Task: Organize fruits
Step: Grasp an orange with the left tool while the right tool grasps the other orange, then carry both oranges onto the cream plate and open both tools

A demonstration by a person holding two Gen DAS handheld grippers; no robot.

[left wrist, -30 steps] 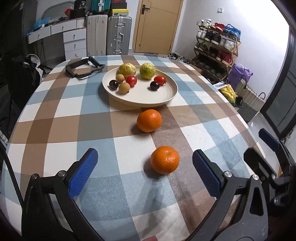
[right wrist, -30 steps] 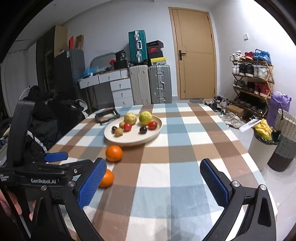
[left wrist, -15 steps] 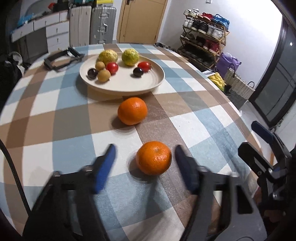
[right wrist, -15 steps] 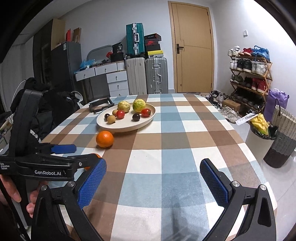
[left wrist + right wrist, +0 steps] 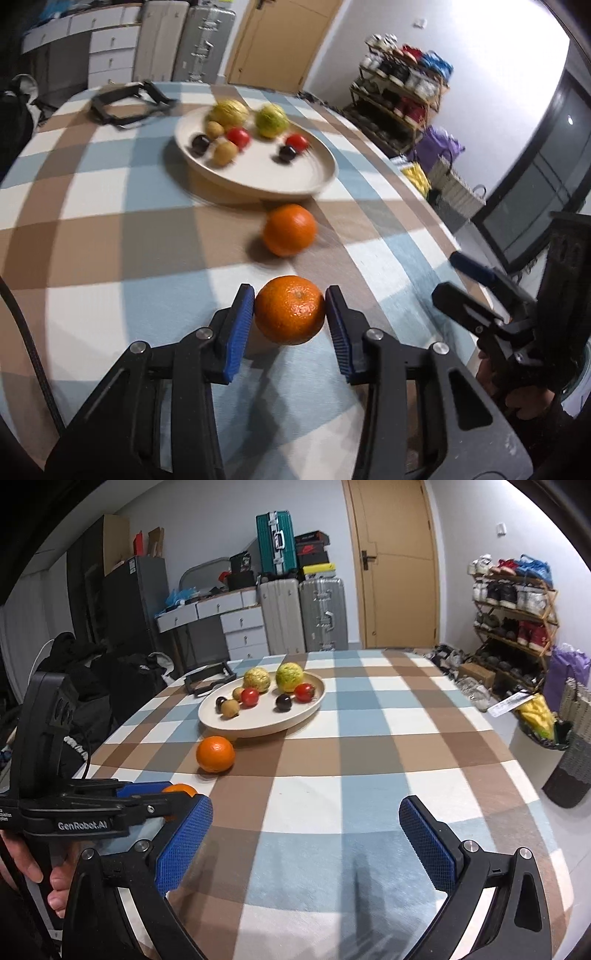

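Observation:
In the left wrist view the near orange (image 5: 290, 310) rests on the checked tablecloth. My left gripper (image 5: 289, 293) is closing on it, both blue pads touching its sides. A second orange (image 5: 290, 229) lies just beyond, in front of the cream plate (image 5: 258, 188) that holds several small fruits. The right wrist view has my right gripper (image 5: 304, 806) open over bare cloth with nothing between its fingers. To its left is the left gripper (image 5: 147, 797), with a sliver of the held orange (image 5: 181, 789) showing. The second orange (image 5: 215, 754) sits by the plate (image 5: 258, 729).
A black strap-like frame (image 5: 125, 103) lies on the table behind the plate. The round table's edge drops off on the right, where a shoe rack (image 5: 513, 627) and baskets (image 5: 576, 746) stand. Suitcases and drawers line the back wall.
The left gripper's jaws have gone from wide open to narrow around the near orange as it moved forward and down. The right gripper has drifted slightly and stays open.

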